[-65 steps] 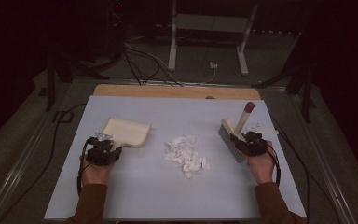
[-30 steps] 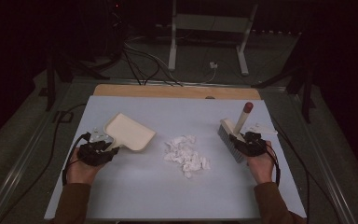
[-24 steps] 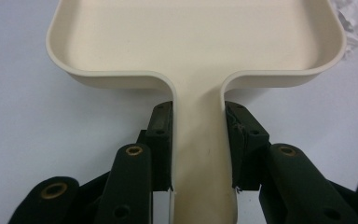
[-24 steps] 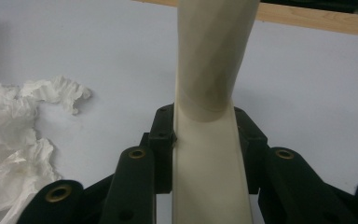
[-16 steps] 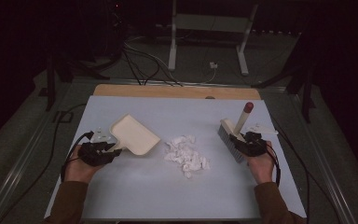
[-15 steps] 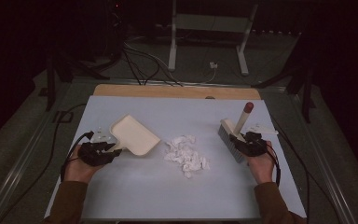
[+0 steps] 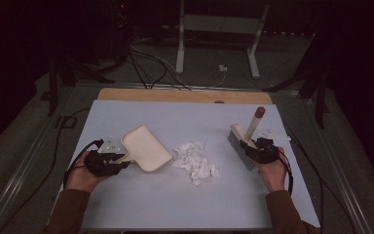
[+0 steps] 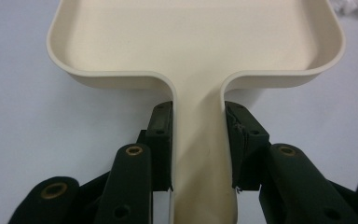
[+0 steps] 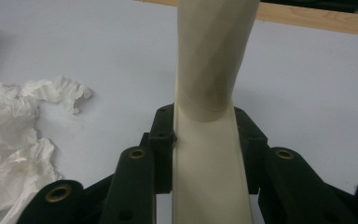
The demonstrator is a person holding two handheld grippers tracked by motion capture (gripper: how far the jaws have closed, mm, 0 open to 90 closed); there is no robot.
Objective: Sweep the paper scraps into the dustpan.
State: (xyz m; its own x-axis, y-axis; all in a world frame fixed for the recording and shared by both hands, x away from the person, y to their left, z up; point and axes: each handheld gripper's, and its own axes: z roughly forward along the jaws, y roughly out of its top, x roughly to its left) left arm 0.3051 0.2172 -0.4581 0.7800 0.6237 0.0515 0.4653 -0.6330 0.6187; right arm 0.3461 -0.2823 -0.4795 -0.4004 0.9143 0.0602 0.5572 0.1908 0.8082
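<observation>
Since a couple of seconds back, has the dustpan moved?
Yes. The dustpan has swung right, nearer the crumpled tissue pile, which lies unmoved.

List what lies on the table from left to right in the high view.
Left gripper, shut on the dustpan's handle → cream dustpan → pile of crumpled white paper → brush, its red-tipped handle slanting up → right gripper, shut on the brush.

Between the cream plastic dustpan (image 7: 145, 148) and the cream grey-bristled hand brush (image 7: 241, 146), the way is blocked by crumpled white paper scraps (image 7: 195, 161); bare pale-blue tabletop (image 7: 175, 204) is left nearer the person.
</observation>
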